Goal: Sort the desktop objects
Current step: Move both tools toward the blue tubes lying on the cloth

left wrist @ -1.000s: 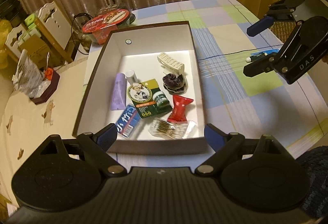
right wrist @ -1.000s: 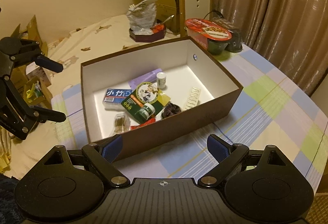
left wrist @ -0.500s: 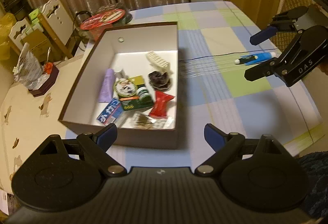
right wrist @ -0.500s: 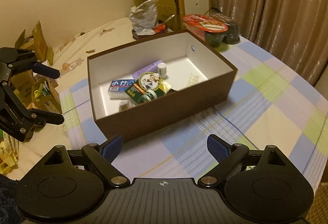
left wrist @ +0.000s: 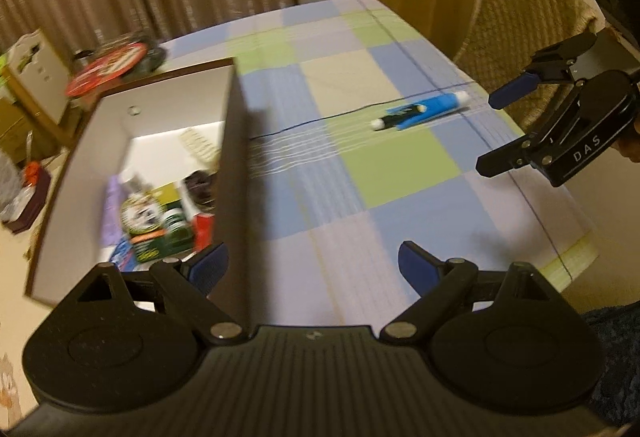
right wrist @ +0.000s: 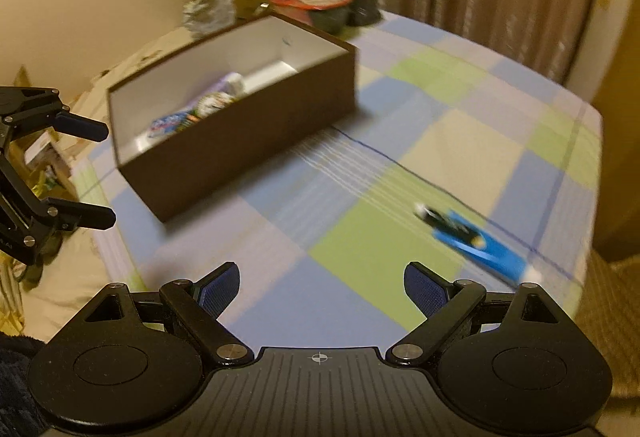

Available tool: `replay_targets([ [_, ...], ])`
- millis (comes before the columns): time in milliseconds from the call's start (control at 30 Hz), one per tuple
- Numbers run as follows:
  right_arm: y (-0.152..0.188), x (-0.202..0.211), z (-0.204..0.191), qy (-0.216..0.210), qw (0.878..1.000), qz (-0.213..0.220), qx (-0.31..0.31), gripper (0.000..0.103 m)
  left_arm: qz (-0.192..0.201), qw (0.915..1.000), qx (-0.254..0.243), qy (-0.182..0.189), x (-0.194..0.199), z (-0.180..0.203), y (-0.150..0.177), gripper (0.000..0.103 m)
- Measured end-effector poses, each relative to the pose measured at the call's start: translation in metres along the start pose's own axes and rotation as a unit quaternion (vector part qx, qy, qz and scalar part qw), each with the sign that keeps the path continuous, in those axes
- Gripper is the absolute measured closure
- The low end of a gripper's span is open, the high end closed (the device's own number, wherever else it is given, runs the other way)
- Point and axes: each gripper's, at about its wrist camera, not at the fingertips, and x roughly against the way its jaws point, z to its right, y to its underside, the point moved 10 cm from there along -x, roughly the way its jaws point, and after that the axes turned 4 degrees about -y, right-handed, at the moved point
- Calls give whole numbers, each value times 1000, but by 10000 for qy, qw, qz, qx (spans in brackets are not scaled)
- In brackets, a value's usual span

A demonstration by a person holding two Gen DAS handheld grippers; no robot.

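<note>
Mostly sorted: brown box (left wrist: 230, 173) at 10 o'clock already holds most items. Blue tube (left wrist: 420, 111) alone left on checked tabletop (left wrist: 400, 173), 1 o'clock. Left gripper (left wrist: 312, 267) and right gripper (right wrist: 320, 287) jaws spread, empty.

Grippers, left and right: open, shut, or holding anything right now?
Left gripper: jaws open, holding nothing, over the checked tablecloth.
Right gripper: jaws open, holding nothing; the blue tube lies on the cloth ahead.
</note>
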Motion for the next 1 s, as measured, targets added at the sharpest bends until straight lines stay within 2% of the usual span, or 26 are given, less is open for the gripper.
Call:
replay_targets([
  [400, 47, 30, 94, 797, 9918, -124, -994, 11, 15, 9968, -676, 429, -50, 60, -41, 13],
  [667, 67, 41, 137, 1085, 9840, -147, -1405, 11, 47, 9893, -1327, 608, -87, 92, -75, 14],
  [900, 77, 35, 173, 1141, 9803, -247, -1591, 11, 74, 9801, -1810, 817, -123, 112, -100, 22],
  [1000, 78, 29, 186, 1148, 9789, -321, -1658, 11, 18, 9734, -2118, 873, -141, 120, -107, 30],
])
